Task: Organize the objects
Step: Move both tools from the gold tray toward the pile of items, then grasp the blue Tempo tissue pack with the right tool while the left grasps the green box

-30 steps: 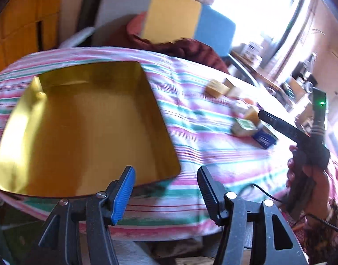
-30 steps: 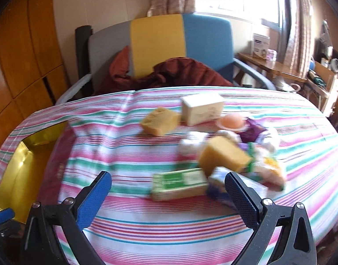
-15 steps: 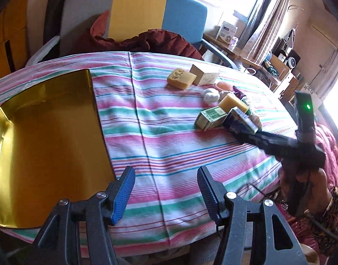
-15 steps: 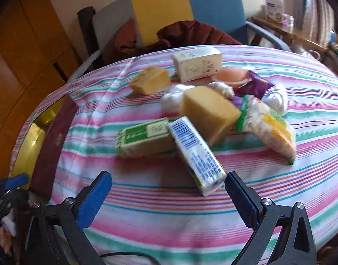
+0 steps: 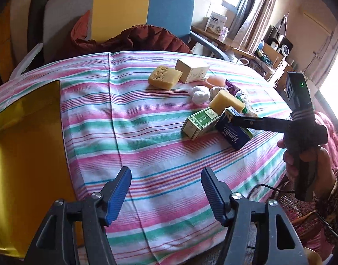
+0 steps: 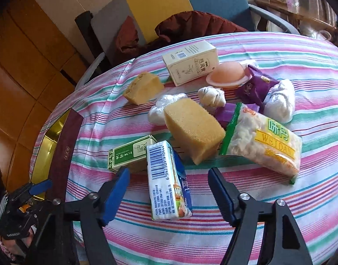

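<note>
The right gripper (image 6: 169,195) stands spread wide around the blue Tempo tissue pack (image 6: 167,181), pads not touching it. Beyond lie the green box (image 6: 131,153) and yellow sponge (image 6: 193,128) on the striped tablecloth (image 6: 279,198). The left gripper (image 5: 166,192) hangs parted and empty near the gold tray (image 5: 25,137).

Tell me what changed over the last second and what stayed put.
The right gripper moved in and down to straddle the Tempo tissue pack, jaws still open, nothing gripped. The left gripper swung from the gold tray toward the pile. The green box and other items stayed put.
</note>
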`<state>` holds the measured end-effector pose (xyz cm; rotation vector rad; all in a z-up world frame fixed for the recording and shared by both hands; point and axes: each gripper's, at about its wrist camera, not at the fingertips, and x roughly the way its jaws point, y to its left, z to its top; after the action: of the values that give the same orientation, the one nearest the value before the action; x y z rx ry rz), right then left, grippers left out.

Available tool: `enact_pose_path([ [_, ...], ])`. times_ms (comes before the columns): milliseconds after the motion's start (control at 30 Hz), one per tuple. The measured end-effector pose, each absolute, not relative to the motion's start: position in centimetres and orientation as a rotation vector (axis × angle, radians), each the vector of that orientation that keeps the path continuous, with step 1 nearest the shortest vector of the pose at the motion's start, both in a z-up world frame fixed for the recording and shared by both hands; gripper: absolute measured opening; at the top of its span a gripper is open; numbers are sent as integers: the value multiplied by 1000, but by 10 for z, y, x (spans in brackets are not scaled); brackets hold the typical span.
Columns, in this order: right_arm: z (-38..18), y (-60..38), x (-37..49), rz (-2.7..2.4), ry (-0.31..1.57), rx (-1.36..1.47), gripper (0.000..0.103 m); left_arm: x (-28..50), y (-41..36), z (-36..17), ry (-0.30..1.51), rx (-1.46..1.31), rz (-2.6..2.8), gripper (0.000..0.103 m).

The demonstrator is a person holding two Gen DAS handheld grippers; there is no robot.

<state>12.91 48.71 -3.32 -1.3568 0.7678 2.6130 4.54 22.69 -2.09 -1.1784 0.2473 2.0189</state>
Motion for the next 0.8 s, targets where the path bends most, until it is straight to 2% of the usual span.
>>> enact_pose_path([
  [33, -37, 486, 128, 2607, 765, -1373, 59, 44, 230, -22, 261, -1175, 2021, 67],
  [100, -44, 488, 126, 2562, 759, -1413, 51, 42, 242, -24, 292, -1160, 2018, 67],
  [200, -47, 513, 135, 2474, 909, -1394, 51, 40, 258, -26, 329, -1131, 2006, 67],
  [300, -48, 534, 149, 2371, 986, -1363, 62, 39, 276, -30, 380, -1105, 1989, 67],
  [500, -17, 518, 146, 2443, 591, -1280, 82, 34, 308, -44, 458, -1093, 1948, 67],
  [667, -27, 492, 133, 2461, 415, -1393, 82, 29, 326, -52, 514, -1093, 1935, 67],
  [700, -31, 492, 132, 2443, 413, -1407, 82, 27, 328, -52, 513, -1095, 1934, 67],
  [767, -37, 497, 131, 2429, 460, -1425, 69, 22, 334, -54, 502, -1096, 1926, 67],
  [800, -38, 500, 131, 2433, 496, -1429, 58, 21, 338, -54, 500, -1097, 1923, 67],
])
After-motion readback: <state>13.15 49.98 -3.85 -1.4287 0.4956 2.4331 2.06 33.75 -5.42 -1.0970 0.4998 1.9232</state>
